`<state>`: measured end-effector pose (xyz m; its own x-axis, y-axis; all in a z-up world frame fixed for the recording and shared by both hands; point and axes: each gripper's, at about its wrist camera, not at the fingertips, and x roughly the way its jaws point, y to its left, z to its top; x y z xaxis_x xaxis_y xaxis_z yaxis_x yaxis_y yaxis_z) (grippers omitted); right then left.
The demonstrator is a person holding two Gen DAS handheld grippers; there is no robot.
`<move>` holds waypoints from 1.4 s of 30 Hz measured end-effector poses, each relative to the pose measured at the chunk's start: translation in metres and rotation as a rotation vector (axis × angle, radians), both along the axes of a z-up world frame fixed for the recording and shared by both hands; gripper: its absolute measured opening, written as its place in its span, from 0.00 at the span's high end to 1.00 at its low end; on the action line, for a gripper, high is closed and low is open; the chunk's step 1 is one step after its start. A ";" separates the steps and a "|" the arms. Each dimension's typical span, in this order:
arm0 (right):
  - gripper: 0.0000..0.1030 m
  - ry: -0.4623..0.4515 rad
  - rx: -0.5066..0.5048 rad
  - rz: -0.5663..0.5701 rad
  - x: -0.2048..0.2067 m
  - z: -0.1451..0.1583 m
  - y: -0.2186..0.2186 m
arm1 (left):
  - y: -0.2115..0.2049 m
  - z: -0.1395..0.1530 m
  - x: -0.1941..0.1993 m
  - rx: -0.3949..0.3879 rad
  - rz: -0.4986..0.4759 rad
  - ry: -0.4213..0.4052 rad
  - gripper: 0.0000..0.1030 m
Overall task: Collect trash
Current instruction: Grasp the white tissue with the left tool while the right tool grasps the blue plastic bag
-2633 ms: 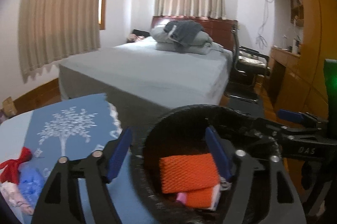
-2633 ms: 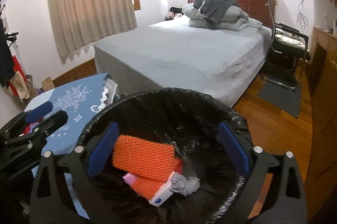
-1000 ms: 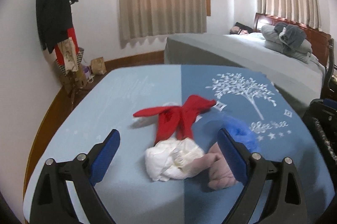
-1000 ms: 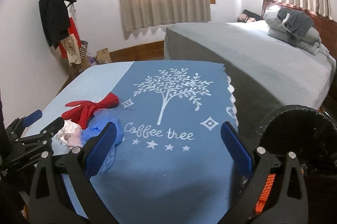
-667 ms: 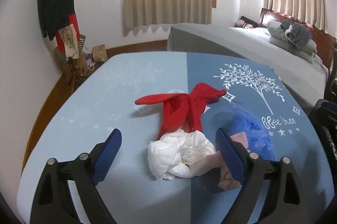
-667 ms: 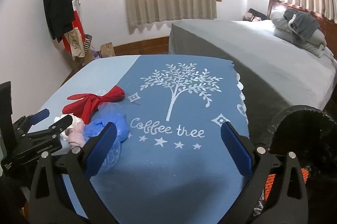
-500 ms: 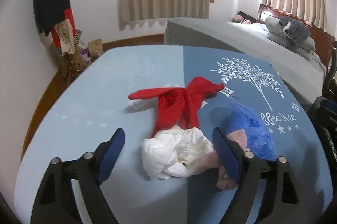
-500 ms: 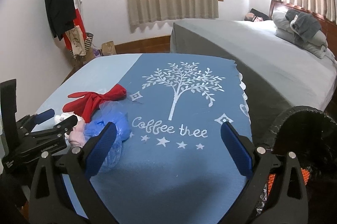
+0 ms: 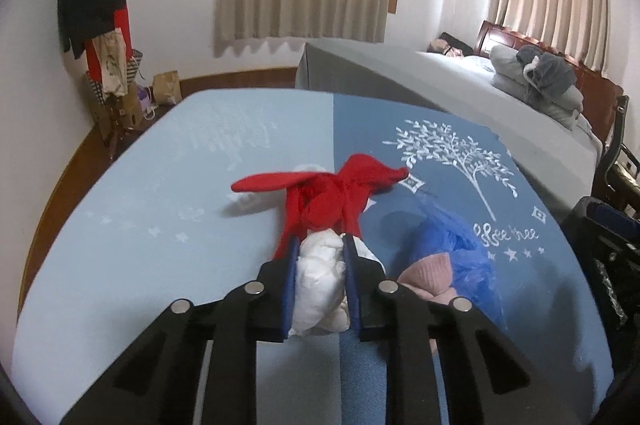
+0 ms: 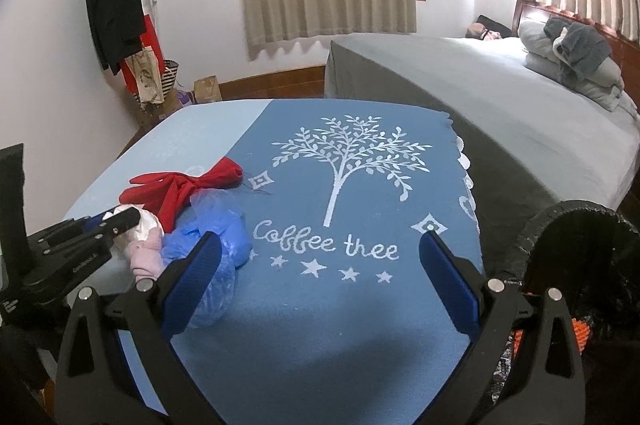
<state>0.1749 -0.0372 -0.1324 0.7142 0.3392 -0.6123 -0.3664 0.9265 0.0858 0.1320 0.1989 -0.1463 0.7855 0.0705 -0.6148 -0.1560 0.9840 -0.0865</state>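
On the blue tablecloth [image 9: 160, 225] lies a heap of trash: a white crumpled wad [image 9: 320, 281], a red cloth [image 9: 328, 193], a blue plastic bag [image 9: 452, 245] and a pink piece [image 9: 430, 271]. My left gripper [image 9: 320, 245] has its jaws closing, and its blue pads press on both sides of the white wad. From the right wrist view the left gripper [image 10: 124, 219] shows at the heap's left edge. My right gripper [image 10: 320, 245] stands open over the "Coffee tree" print with nothing between its fingers. The black-lined trash bin [image 10: 580, 225] is at the lower right.
A grey bed [image 10: 480, 97] with folded bedding fills the space behind the table. A coat rack [image 10: 116, 5] with bags stands by the left wall. A black chair [image 9: 616, 145] is beside the bed at the right.
Both grippers swung from over the bin to the table. The left jaws have since drawn in from wide apart onto the white wad. The right gripper has hardly moved.
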 end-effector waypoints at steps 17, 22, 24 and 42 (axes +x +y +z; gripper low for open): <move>0.06 0.037 0.018 0.054 0.014 -0.008 0.046 | 0.012 0.034 -0.016 0.075 0.045 -0.093 0.80; 0.07 0.060 0.007 0.075 0.017 -0.015 0.062 | 0.014 0.035 -0.019 0.087 0.056 -0.100 0.80; 0.07 0.068 0.001 0.083 0.018 -0.018 0.068 | 0.016 0.034 -0.020 0.088 0.060 -0.100 0.80; 0.52 0.177 -0.016 0.183 0.016 -0.039 0.096 | 0.020 0.034 -0.026 0.072 0.071 -0.097 0.80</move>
